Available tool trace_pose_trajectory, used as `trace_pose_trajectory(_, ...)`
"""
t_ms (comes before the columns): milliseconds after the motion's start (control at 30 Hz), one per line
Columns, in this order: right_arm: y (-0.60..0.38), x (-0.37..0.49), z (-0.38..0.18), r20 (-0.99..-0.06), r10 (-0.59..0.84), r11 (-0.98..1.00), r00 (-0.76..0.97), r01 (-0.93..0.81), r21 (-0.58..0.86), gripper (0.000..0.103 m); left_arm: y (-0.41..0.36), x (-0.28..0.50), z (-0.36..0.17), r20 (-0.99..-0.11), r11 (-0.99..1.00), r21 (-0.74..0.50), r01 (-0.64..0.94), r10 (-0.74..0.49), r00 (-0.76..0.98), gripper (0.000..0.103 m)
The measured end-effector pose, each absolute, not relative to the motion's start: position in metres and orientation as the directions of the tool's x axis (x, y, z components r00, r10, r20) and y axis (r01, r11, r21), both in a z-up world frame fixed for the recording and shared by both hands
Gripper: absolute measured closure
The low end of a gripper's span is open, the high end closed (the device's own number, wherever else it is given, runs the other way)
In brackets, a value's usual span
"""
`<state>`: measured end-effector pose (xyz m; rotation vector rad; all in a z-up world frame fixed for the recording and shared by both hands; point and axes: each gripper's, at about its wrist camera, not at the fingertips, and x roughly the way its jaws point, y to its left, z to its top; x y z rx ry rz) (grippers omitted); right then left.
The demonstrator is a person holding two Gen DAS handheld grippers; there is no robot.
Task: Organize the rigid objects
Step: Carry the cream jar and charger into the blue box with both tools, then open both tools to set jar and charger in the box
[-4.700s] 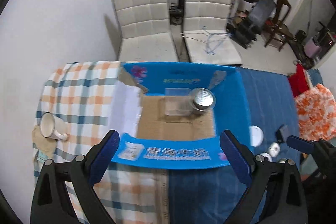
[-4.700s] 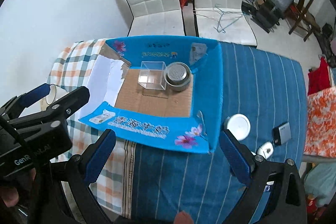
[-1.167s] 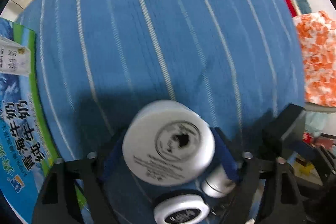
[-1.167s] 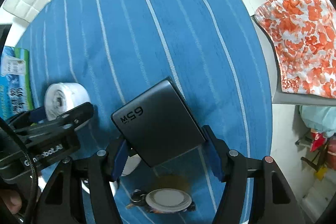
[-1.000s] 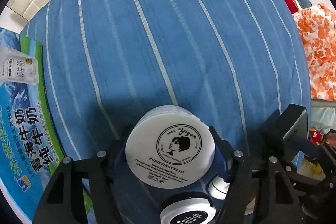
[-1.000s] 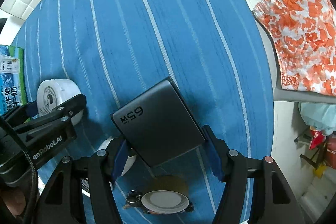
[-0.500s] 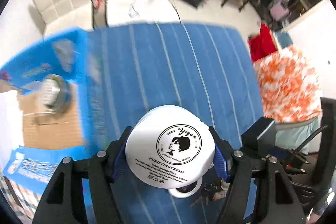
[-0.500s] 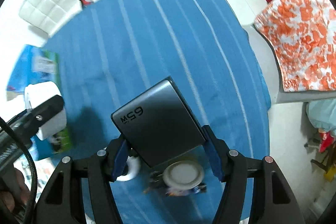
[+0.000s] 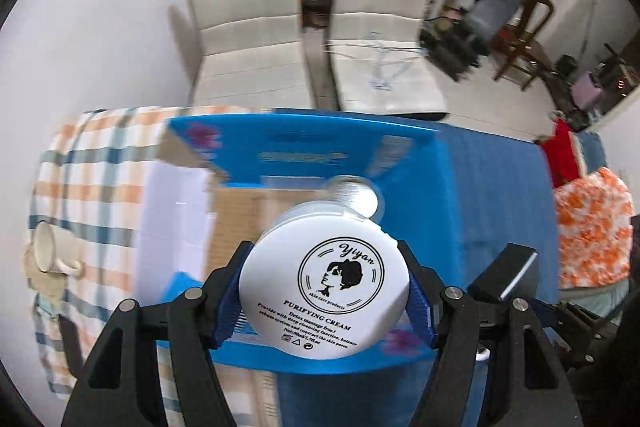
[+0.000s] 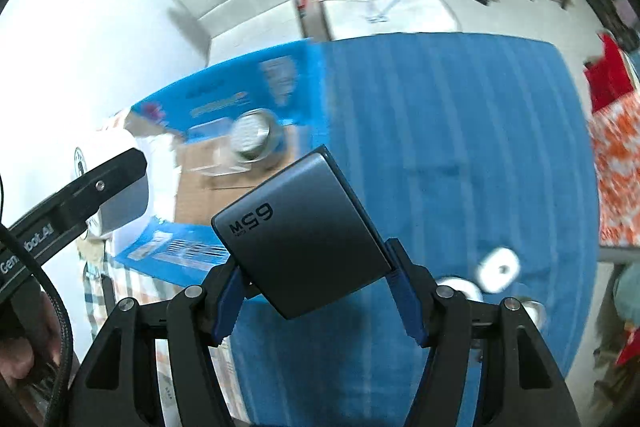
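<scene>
The left gripper (image 9: 324, 295) is clamping its jaws on a cream jar (image 9: 325, 287); the right gripper (image 10: 316, 291) is pinching a charger (image 10: 300, 227) by its corners, which could twist loose above the box (image 10: 192, 239).

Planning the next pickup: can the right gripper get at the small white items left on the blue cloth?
Probably not yet: the right gripper is shut on the dark charger, so its fingers are occupied. The white items lie uncovered on the cloth.

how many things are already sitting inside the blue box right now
2. A round metal tin sits at the back right of the blue box, and a clear plastic case lies beside it. The held cream jar may hide more.
</scene>
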<state>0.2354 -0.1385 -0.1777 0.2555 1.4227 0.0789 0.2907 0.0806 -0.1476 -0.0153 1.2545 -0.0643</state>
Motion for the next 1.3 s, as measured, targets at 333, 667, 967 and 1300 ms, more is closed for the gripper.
trace_pose_trajectory(333, -0.058, 0.274, -0.231, -0.991, 0.121, 0.988, 0.06, 0.089, 0.126, 0.036, 0.146, 0.33, -0.21, -0.973, 1.0, 0.003, -0.012, 0.006, 0.233, 0.037)
trace_pose_trajectory(667, -0.037, 0.299, -0.289, -0.998, 0.052, 0.994, -0.034, 0.101, 0.048, 0.036, 0.149, 0.367, -0.261, -0.99, 1.0, 0.006, 0.021, 0.003, 0.138, 0.037)
trace_pose_trajectory(967, -0.03, 0.314, -0.328, -0.995, 0.003, 0.99, -0.1, 0.141, -0.011, 0.035, 0.141, 0.378, -0.287, -0.995, 0.996, 0.047, 0.081, 0.039, 0.092, 0.037)
trace_pose_trajectory(1300, -0.04, 0.318, -0.357, -0.99, 0.027, 0.97, -0.136, 0.242, -0.007, 0.035, 0.149, 0.383, -0.297, -0.998, 0.997, 0.033, 0.065, 0.03, 0.06, 0.037)
